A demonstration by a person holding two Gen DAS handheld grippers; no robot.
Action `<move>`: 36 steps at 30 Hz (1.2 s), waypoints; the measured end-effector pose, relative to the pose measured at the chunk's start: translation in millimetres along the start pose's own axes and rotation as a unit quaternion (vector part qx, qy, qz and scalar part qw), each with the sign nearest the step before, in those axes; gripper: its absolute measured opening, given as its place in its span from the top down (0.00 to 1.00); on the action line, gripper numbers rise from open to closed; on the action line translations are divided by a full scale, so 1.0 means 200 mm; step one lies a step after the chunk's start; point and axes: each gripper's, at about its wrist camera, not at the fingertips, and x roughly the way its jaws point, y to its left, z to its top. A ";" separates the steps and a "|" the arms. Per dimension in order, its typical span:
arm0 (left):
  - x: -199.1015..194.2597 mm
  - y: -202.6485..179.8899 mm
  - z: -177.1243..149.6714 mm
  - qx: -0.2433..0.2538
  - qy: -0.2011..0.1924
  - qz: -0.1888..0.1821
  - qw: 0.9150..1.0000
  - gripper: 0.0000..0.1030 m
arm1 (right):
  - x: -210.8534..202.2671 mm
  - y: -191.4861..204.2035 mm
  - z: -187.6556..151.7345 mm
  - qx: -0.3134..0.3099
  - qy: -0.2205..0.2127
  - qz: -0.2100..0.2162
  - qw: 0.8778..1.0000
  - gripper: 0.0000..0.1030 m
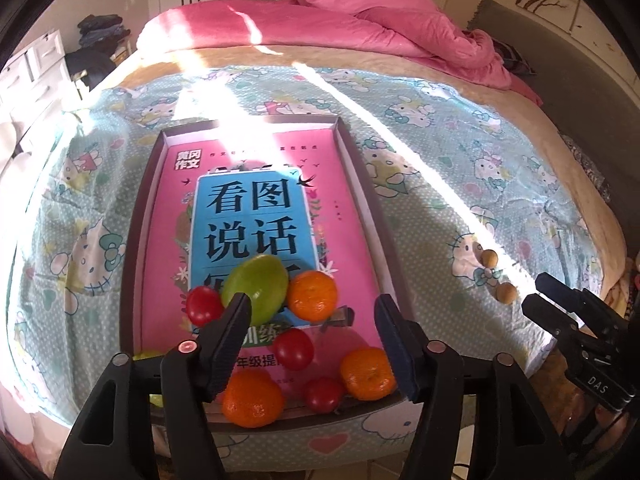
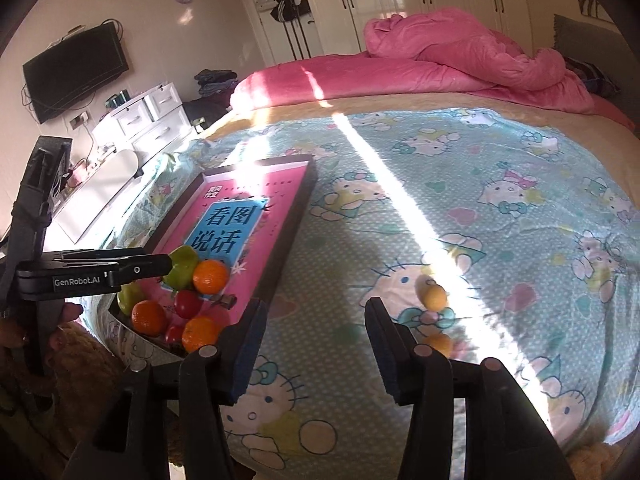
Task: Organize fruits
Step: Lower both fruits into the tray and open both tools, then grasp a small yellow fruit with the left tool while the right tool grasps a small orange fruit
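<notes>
A shallow box (image 1: pixel 362 184) lined with a pink book lies on the bed. At its near end lie a green fruit (image 1: pixel 256 286), three oranges (image 1: pixel 313 295) and three small red fruits (image 1: pixel 293 349). My left gripper (image 1: pixel 312 344) is open and empty, just above this pile. Two small yellow-brown fruits (image 1: pixel 489 258) lie on the sheet right of the box. In the right wrist view they show as one (image 2: pixel 434 297) ahead and one (image 2: pixel 439 343) beside the right finger. My right gripper (image 2: pixel 314 346) is open and empty, over the sheet between the box (image 2: pixel 288 216) and these fruits.
A heaped pink duvet (image 1: pixel 360 16) covers the far end of the bed. White drawers (image 2: pixel 148 120) and a wall television (image 2: pixel 74 68) stand to the left. The Hello Kitty sheet (image 2: pixel 500 200) spreads to the right of the box.
</notes>
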 end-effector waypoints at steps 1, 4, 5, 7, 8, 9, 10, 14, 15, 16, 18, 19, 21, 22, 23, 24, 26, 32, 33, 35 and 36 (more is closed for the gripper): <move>0.00 -0.03 0.01 0.006 0.000 -0.004 1.000 0.29 | -0.01 -0.03 -0.01 0.006 0.000 -0.006 1.000 0.50; 0.01 -0.12 0.02 0.022 0.000 -0.013 1.000 0.29 | -0.01 -0.12 -0.02 0.018 0.003 -0.019 1.000 0.50; 0.02 -0.16 0.03 0.029 0.002 -0.015 0.999 0.29 | -0.01 -0.15 -0.03 0.019 0.004 -0.026 0.999 0.50; 0.04 -0.22 0.04 0.040 0.006 -0.021 0.999 0.29 | 0.00 -0.19 -0.05 0.022 0.007 -0.034 0.999 0.50; 0.06 -0.26 0.05 0.046 0.009 -0.024 0.999 0.29 | 0.00 -0.20 -0.06 0.023 0.009 -0.036 0.999 0.50; 0.07 -0.30 0.06 0.052 0.012 -0.027 0.998 0.29 | 0.01 -0.22 -0.07 0.022 0.011 -0.039 0.999 0.50; 0.09 -0.33 0.07 0.058 0.014 -0.031 0.998 0.29 | 0.01 -0.24 -0.08 0.021 0.013 -0.044 0.999 0.50; 0.20 -0.47 0.11 0.078 0.033 -0.055 0.995 0.29 | 0.05 -0.29 -0.11 0.023 0.021 -0.050 0.998 0.50; 0.23 -0.51 0.12 0.082 0.039 -0.059 0.994 0.29 | 0.06 -0.30 -0.12 0.022 0.024 -0.051 0.998 0.50; 0.26 -0.54 0.13 0.085 0.044 -0.063 0.993 0.29 | 0.07 -0.31 -0.13 0.021 0.026 -0.052 0.998 0.50; 0.32 -0.60 0.15 0.093 0.054 -0.076 0.991 0.29 | 0.10 -0.33 -0.14 0.022 0.032 -0.049 0.998 0.50; 0.34 -0.63 0.15 0.097 0.059 -0.079 0.990 0.29 | 0.11 -0.34 -0.14 0.023 0.034 -0.047 0.998 0.50; 0.39 -0.69 0.15 0.112 0.067 -0.080 0.988 0.29 | 0.14 -0.35 -0.15 0.023 0.037 -0.048 0.998 0.50; 0.41 -0.72 0.15 0.119 0.069 -0.080 0.987 0.29 | 0.15 -0.35 -0.15 0.024 0.039 -0.046 0.998 0.50; 0.43 -0.74 0.15 0.123 0.072 -0.081 0.986 0.30 | 0.17 -0.36 -0.15 0.026 0.040 -0.043 0.998 0.50; 0.45 -0.75 0.16 0.126 0.076 -0.086 0.985 0.31 | 0.18 -0.36 -0.15 0.027 0.041 -0.041 0.998 0.50; 0.49 -0.77 0.16 0.127 0.083 -0.094 0.984 0.37 | 0.20 -0.36 -0.14 0.024 0.042 -0.037 0.998 0.53; 0.57 -0.86 0.18 0.138 0.092 -0.112 0.980 0.42 | 0.24 -0.33 -0.15 0.006 0.051 -0.044 0.998 0.73; 0.58 -0.88 0.18 0.141 0.094 -0.113 0.979 0.42 | 0.23 -0.33 -0.15 0.007 0.051 -0.042 0.998 0.74; 0.61 -0.92 0.18 0.147 0.098 -0.116 0.977 0.48 | 0.22 -0.35 -0.15 0.012 0.050 -0.039 0.998 0.74; 0.62 -0.94 0.18 0.150 0.100 -0.117 0.977 0.50 | 0.20 -0.35 -0.15 0.015 0.049 -0.039 0.998 0.74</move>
